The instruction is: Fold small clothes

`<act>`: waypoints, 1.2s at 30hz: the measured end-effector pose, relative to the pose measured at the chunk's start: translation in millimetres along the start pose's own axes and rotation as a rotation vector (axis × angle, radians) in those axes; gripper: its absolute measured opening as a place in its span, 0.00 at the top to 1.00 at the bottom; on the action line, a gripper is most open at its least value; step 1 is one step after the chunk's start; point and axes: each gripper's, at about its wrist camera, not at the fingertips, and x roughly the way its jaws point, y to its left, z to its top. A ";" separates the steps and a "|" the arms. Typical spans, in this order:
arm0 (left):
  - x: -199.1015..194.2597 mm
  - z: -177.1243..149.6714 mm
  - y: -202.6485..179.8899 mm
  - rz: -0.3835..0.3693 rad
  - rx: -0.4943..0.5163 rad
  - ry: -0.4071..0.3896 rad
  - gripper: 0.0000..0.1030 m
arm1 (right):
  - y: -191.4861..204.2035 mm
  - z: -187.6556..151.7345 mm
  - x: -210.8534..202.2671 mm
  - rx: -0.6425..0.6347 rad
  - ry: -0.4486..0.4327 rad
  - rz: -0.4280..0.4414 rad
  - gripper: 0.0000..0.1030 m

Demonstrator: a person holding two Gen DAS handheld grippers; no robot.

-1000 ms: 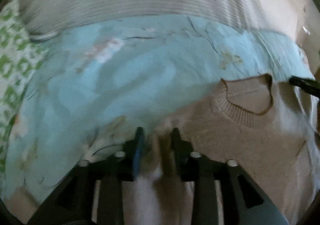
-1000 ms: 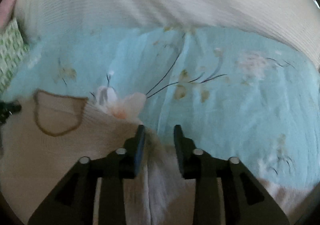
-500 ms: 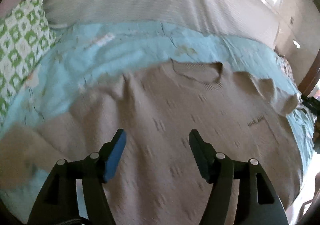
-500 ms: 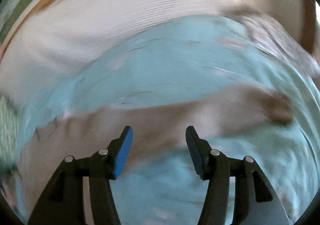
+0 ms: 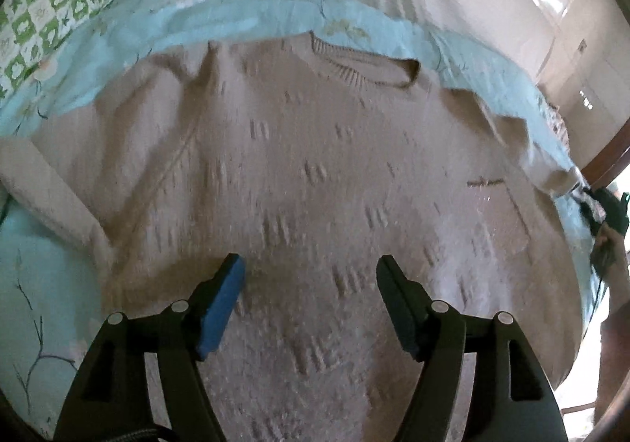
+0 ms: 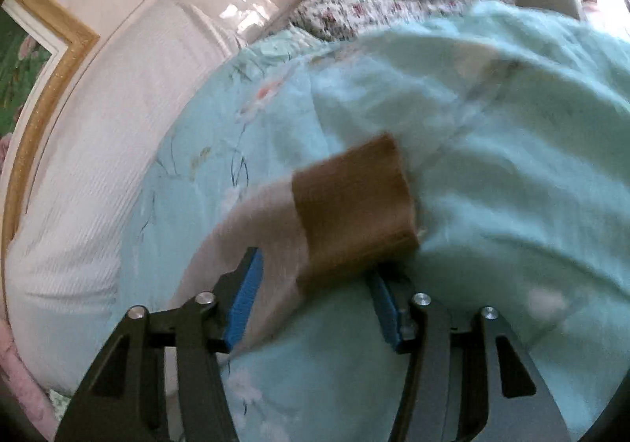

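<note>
The beige sweater lies spread flat, collar toward the bed's far edge, on the blue floral quilt — the spreading step looks done, sleeve folding next. Left gripper hovers angled down over the hem, jaws just widened, empty; right gripper straddles the brown cuff near the quilt's right edge, jaws just narrowing — not yet visibly pinching

Before you the sweater lies spread flat on the quilt, its collar at the far side. A pillow sits far left. In the right wrist view, the sleeve cuff rests on the quilt, a headboard behind.
</note>
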 end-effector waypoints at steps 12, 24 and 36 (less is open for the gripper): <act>-31.9 -21.2 6.7 -0.057 -0.052 -0.017 0.29 | 173.3 -61.6 -50.6 -0.490 -0.002 0.313 0.92; -68.4 -43.1 43.6 -0.106 -0.141 -0.070 0.25 | 329.7 -280.8 -67.8 -0.718 0.461 0.818 0.92; -78.1 -53.9 71.3 -0.130 -0.170 -0.100 0.24 | 372.5 -447.8 -49.8 -0.842 0.767 0.868 0.92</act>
